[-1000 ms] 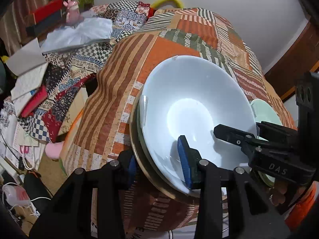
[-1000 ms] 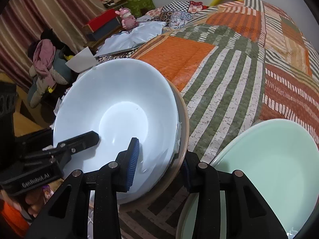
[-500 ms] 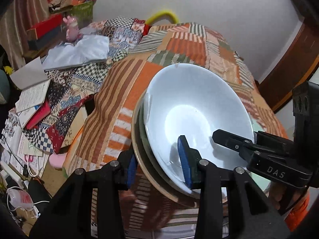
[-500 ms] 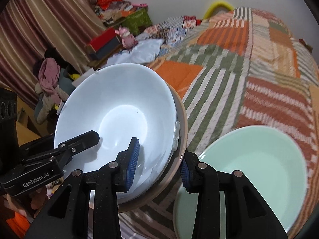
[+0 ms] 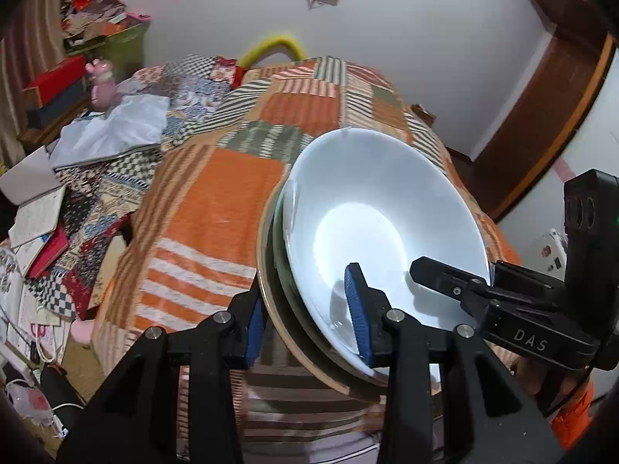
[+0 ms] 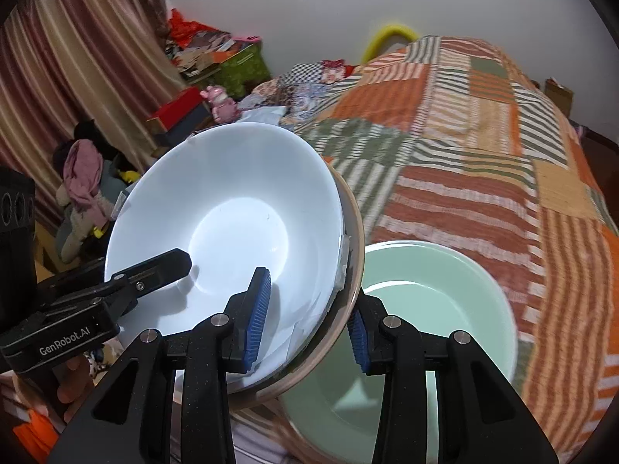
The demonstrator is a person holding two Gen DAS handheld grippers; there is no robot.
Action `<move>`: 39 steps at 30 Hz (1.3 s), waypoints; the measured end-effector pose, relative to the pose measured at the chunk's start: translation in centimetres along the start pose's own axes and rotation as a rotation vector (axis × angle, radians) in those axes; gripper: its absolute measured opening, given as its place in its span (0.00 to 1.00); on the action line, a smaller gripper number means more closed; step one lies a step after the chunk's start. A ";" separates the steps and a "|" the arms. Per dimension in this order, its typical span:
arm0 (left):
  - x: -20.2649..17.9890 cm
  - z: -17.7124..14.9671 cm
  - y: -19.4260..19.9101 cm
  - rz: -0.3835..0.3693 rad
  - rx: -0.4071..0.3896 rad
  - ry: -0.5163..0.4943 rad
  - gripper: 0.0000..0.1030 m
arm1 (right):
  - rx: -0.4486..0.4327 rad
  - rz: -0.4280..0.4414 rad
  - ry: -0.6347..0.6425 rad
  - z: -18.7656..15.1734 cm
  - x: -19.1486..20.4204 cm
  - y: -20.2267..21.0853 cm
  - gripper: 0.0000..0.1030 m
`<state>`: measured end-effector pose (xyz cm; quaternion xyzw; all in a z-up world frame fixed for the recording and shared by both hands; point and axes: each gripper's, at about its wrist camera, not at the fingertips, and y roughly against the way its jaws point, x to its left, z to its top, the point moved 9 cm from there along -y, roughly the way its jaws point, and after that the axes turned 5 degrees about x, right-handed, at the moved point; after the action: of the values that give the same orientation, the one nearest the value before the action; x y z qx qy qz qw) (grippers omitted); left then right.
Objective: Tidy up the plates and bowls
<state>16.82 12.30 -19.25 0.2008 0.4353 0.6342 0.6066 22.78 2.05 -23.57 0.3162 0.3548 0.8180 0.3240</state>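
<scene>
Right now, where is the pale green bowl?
In the right wrist view, the pale green bowl lies on the patchwork quilt, low right of the lifted white bowl.

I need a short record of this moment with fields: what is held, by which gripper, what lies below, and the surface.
held: stack of white bowl nested in a tan-rimmed dish
left gripper: shut on the stack's rim
right gripper: shut on the opposite rim
tilt: stack tilted
below: green bowl
surface: patchwork quilt
</scene>
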 end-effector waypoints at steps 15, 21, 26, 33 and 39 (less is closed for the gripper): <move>-6.4 -1.2 -2.4 -0.082 0.055 -0.095 0.37 | -0.021 -0.077 -0.090 -2.3 -4.4 3.4 0.33; -7.5 -2.2 -3.9 -0.092 0.095 -0.118 0.37 | -0.013 -0.078 -0.135 -3.5 -6.1 3.5 0.33; -7.8 -2.8 -5.3 -0.090 0.127 -0.123 0.37 | 0.006 -0.076 -0.155 -4.2 -6.8 3.0 0.33; -7.9 -3.4 -7.3 -0.080 0.174 -0.125 0.37 | 0.037 -0.065 -0.193 -5.1 -8.1 1.8 0.33; -7.8 -3.9 -8.3 -0.068 0.195 -0.127 0.37 | 0.037 -0.063 -0.192 -5.4 -8.6 1.8 0.33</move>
<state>20.17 2.76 -25.82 0.2839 0.4619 0.5541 0.6317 23.28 -7.45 -27.65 0.3876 0.3469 0.7667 0.3762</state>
